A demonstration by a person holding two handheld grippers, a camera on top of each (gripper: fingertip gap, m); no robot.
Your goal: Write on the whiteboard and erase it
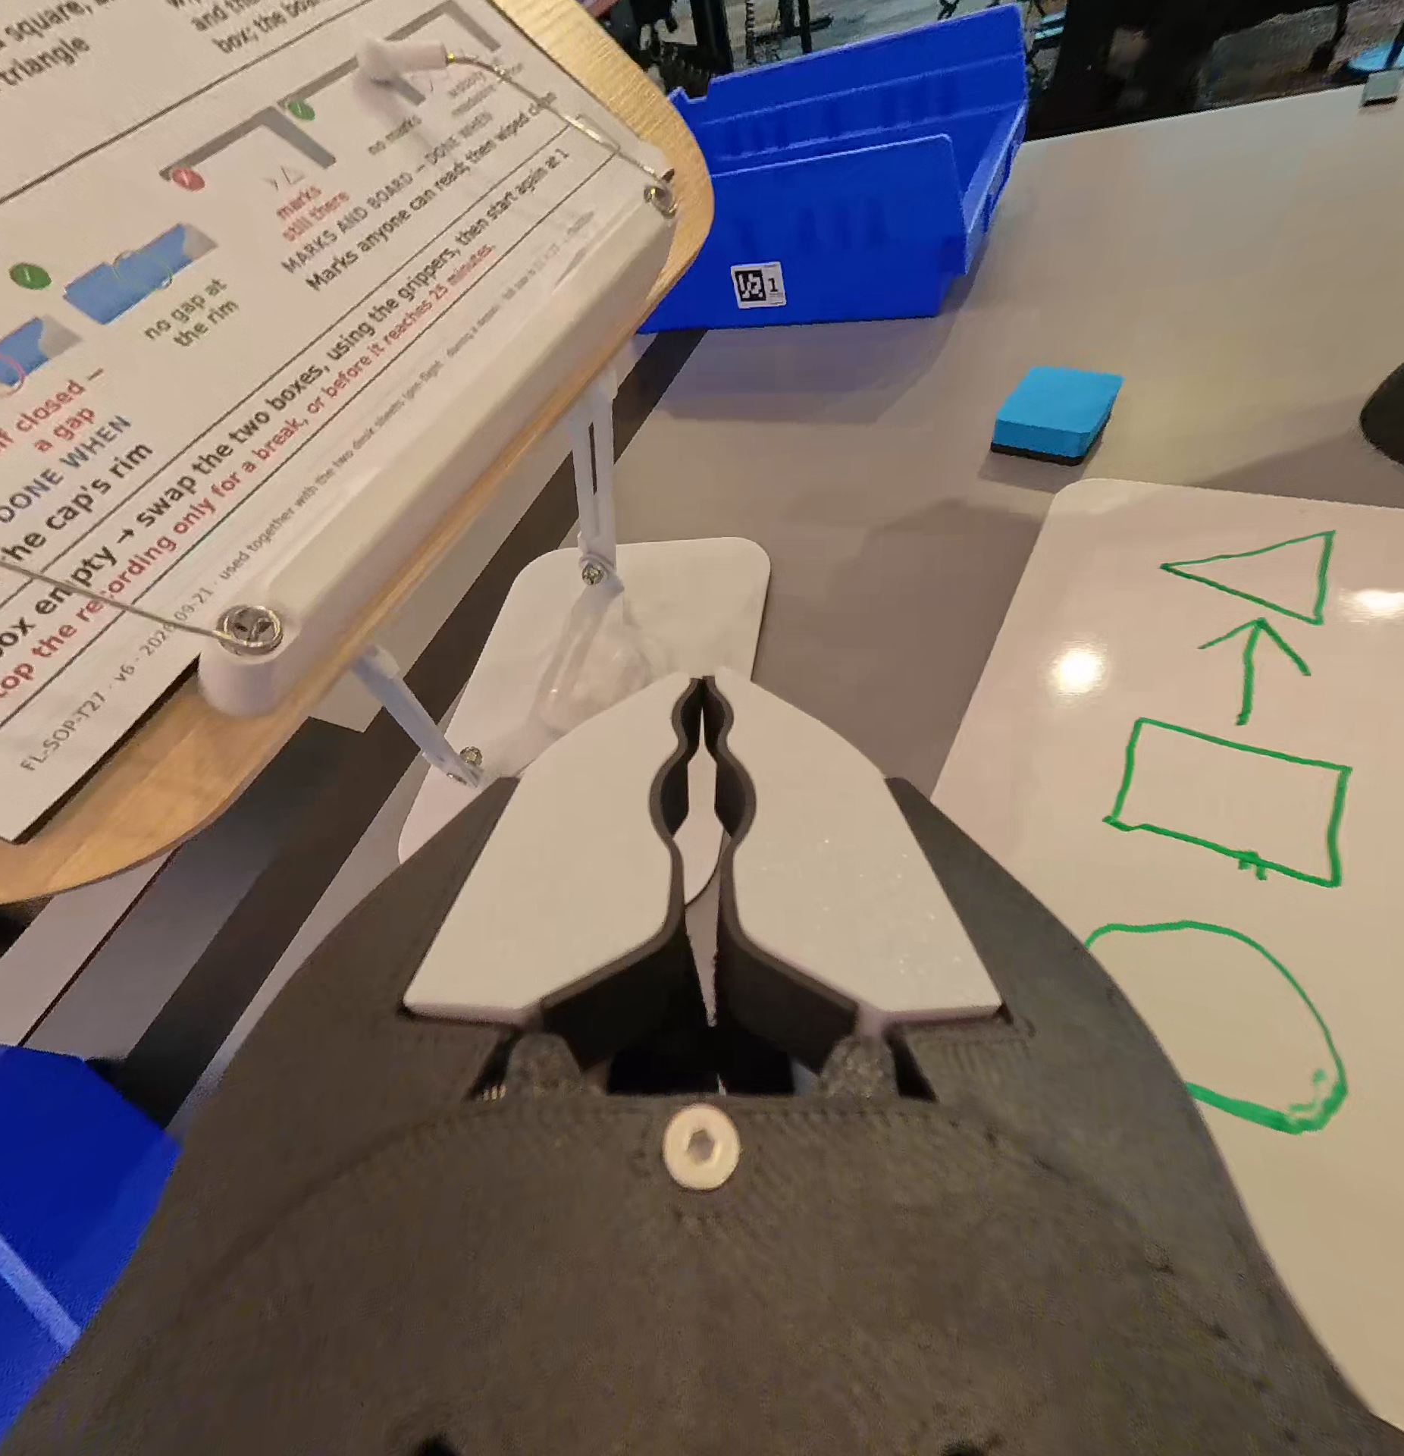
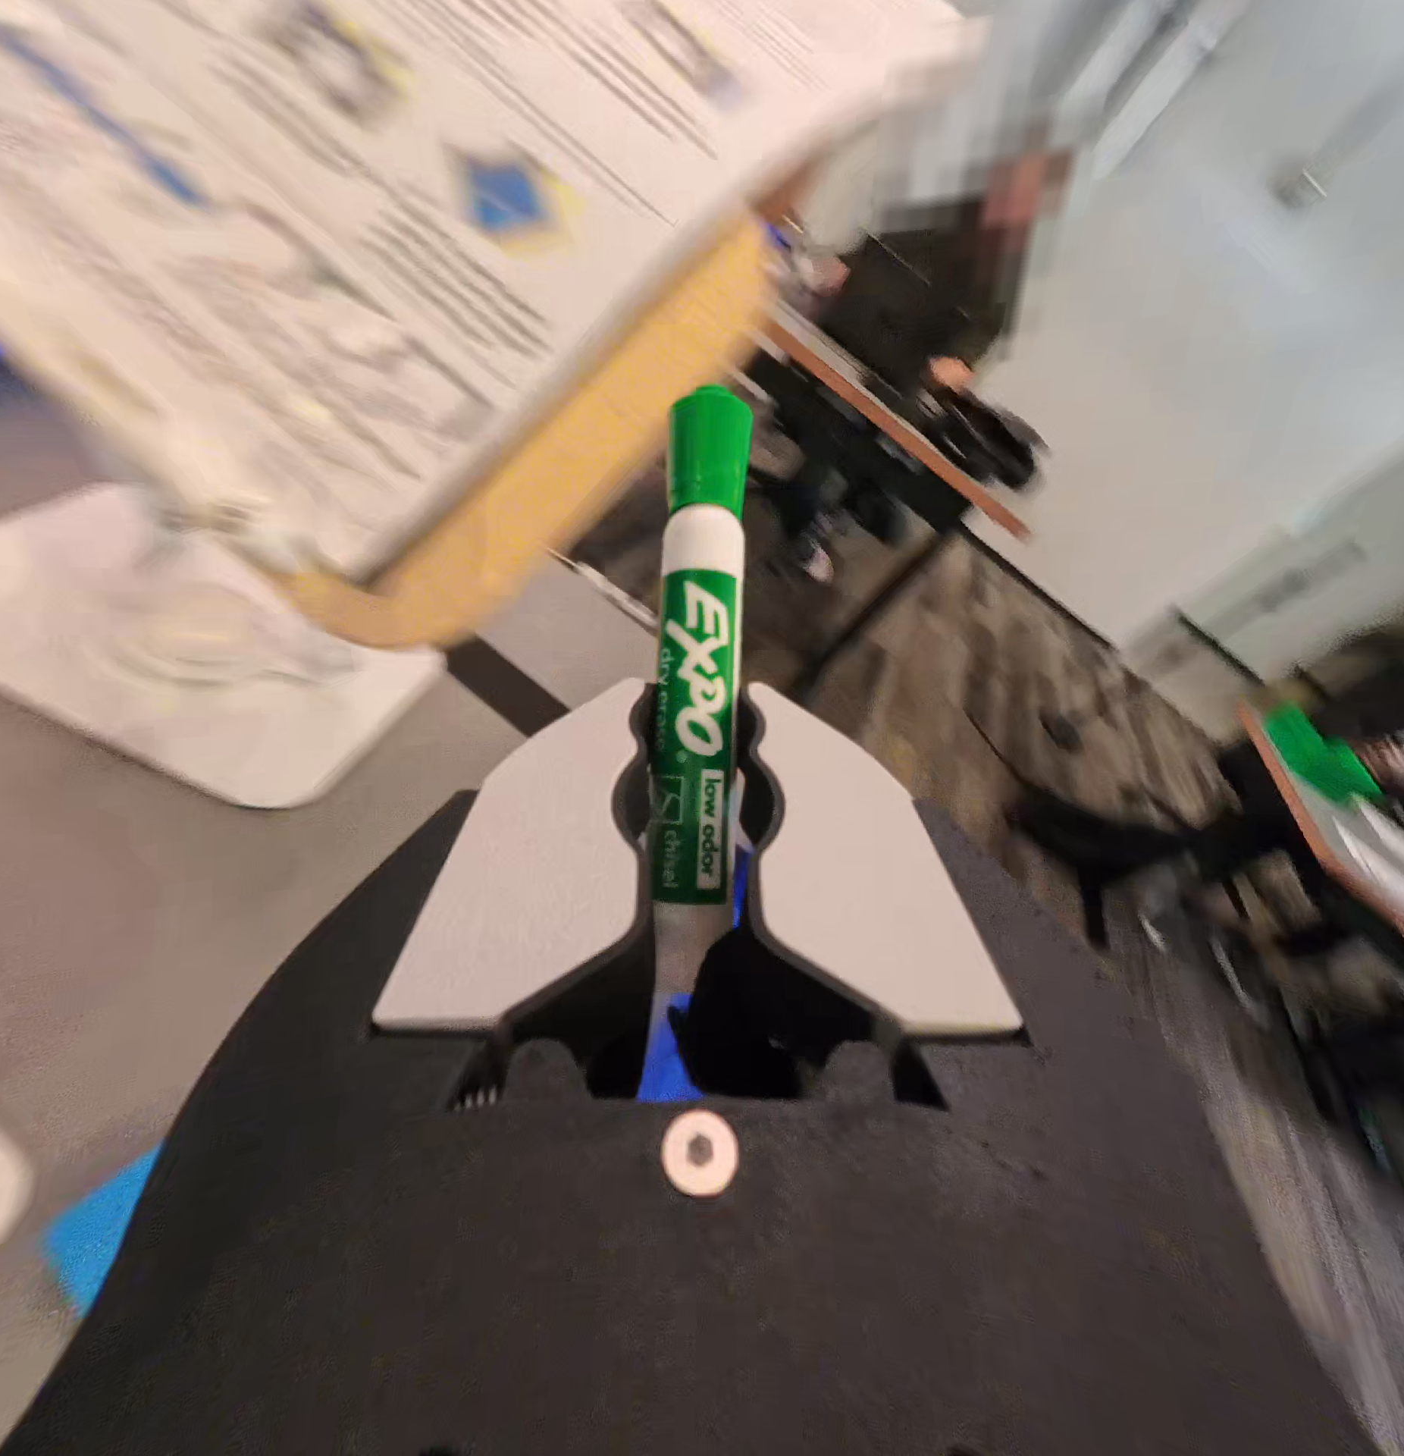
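The right gripper (image 2: 695, 709) is pinching a capped green marker (image 2: 699, 630) pointing far, while the left gripper (image 1: 703, 689), fingers pressed together on nothing, is hovering left of the whiteboard (image 1: 1156, 630) bearing green shapes, with the blue eraser (image 1: 1057, 414) lying beyond

the right wrist view is smeared by motion: the instruction sheet (image 2: 289, 236) on its wooden board (image 2: 573, 473) is unreadable there. the green marker (image 2: 695, 670) has its lower end hidden inside the right gripper (image 2: 695, 725). the whiteboard (image 1: 1203, 1182) runs off the right edge.
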